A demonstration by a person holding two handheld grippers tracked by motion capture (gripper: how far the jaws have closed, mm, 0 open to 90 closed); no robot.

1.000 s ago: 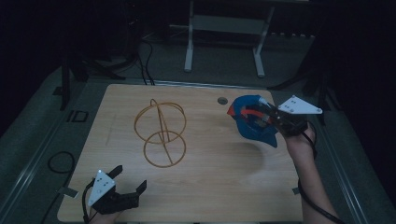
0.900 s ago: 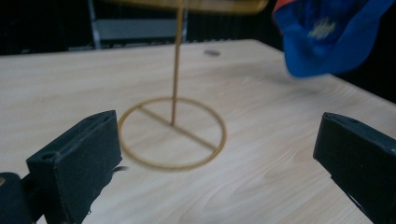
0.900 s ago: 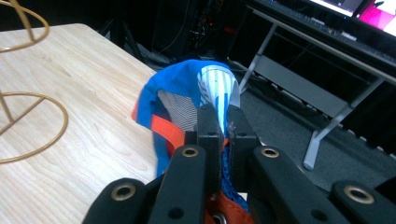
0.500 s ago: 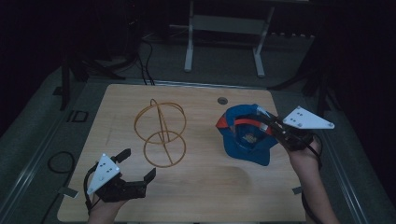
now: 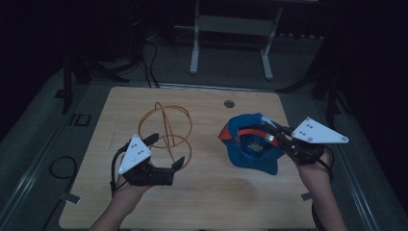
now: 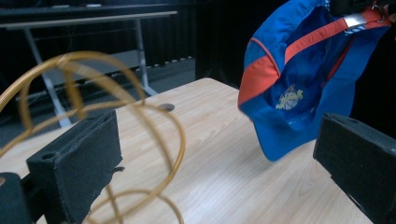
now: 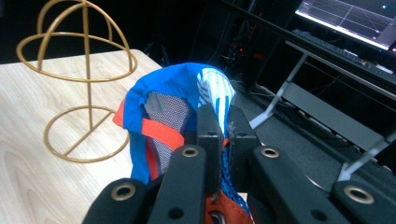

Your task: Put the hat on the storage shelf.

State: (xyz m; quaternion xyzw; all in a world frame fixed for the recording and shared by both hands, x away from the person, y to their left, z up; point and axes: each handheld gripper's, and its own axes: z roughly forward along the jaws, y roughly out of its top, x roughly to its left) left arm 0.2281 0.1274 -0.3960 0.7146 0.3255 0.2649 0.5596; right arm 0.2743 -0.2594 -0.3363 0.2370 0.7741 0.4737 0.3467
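Observation:
A blue cap (image 5: 250, 144) with orange trim hangs above the right half of the wooden table (image 5: 216, 192). My right gripper (image 5: 278, 135) is shut on its fabric at the rim; in the right gripper view the jaws (image 7: 223, 116) pinch the cap (image 7: 177, 107). A gold wire hat stand (image 5: 166, 127) stands upright left of centre. My left gripper (image 5: 167, 149) is open, its jaws set wide at the near side of the stand's base ring. In the left gripper view the stand (image 6: 93, 93) curves over the left jaw, with the cap (image 6: 299, 84) hanging beyond.
A round cable hole (image 5: 229, 103) sits near the table's far edge. Behind the table stand a white metal frame (image 5: 231, 29) and floor cables (image 5: 149, 53). A lit monitor (image 7: 350, 18) shows far off in the right gripper view.
My left gripper has risen from the near left corner and moved right up to the stand. The right gripper has carried the cap nearer and slightly left, turning its opening upward.

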